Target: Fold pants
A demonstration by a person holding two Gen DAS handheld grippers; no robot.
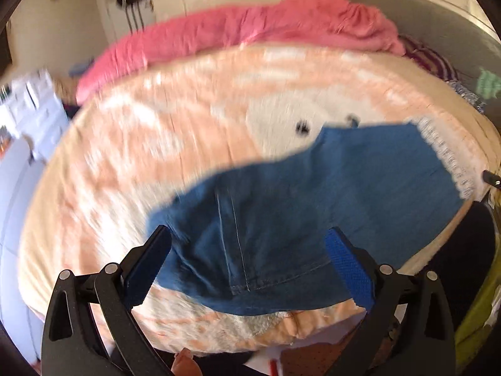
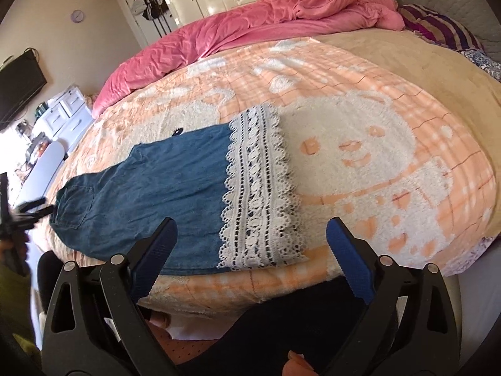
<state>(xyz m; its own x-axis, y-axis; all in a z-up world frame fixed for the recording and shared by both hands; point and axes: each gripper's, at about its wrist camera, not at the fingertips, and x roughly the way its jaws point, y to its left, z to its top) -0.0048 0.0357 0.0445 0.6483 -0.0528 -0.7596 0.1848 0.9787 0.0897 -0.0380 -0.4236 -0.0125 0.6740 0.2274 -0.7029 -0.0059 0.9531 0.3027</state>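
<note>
Blue denim pants (image 2: 150, 194) with a wide white lace hem (image 2: 260, 188) lie flat near the front edge of a bed. In the blurred left wrist view the waist end of the pants (image 1: 281, 219) fills the space ahead, with the lace hem (image 1: 444, 153) at the far right. My left gripper (image 1: 250, 238) stands open just above the denim, nothing between its fingers. My right gripper (image 2: 252, 228) is open too, hovering over the near edge where denim meets lace. The left gripper (image 2: 28, 210) shows as a dark blur at the waist end in the right wrist view.
The bed carries a peach and white bear-pattern blanket (image 2: 360, 144). A rumpled pink duvet (image 2: 250, 22) lies along the far side, striped pillows (image 2: 438, 28) at the far right. White drawers (image 2: 62, 109) and a dark screen (image 2: 18, 81) stand left. A person's fingers (image 2: 297, 363) show below.
</note>
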